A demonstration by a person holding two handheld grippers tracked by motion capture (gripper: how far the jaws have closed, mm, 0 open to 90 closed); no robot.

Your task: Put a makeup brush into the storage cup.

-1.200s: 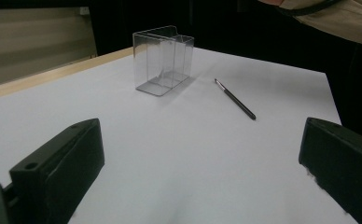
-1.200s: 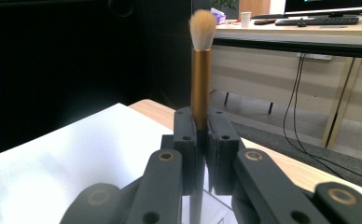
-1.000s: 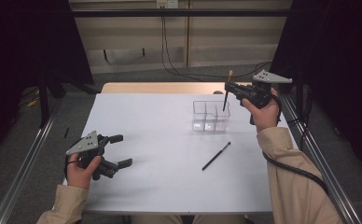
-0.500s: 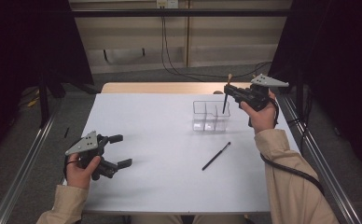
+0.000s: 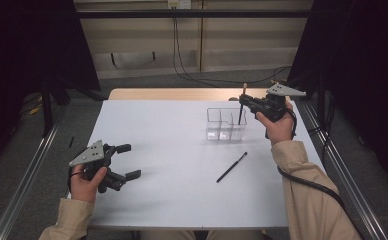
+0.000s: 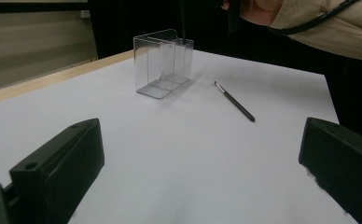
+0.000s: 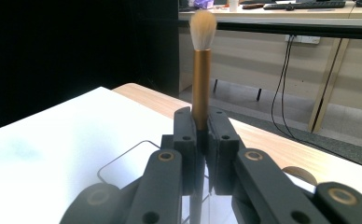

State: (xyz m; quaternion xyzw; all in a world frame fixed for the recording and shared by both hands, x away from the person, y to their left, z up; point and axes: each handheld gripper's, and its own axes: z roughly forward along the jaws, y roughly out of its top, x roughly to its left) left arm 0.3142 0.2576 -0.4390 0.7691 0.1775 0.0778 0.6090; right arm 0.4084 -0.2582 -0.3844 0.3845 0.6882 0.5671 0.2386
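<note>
The right claw [image 5: 244, 103] clamps a brush [image 7: 201, 70] upright and has eased over the clear holder [image 5: 225, 125], ready to lower; the left claw [image 5: 127, 161] rests agape.

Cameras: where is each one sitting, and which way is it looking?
High view: above the person's side, looking forward and down on the white table; both forearms, the left gripper and the right gripper show.
Left gripper view: rides the left gripper, low over the table, facing the clear holder; its two open jaws show.
Right gripper view: rides the right gripper, facing the room's far desks; its jaws clamp an upright makeup brush.
Shared: high and left gripper views both show the holder and the thin brush lying on the table.
</note>
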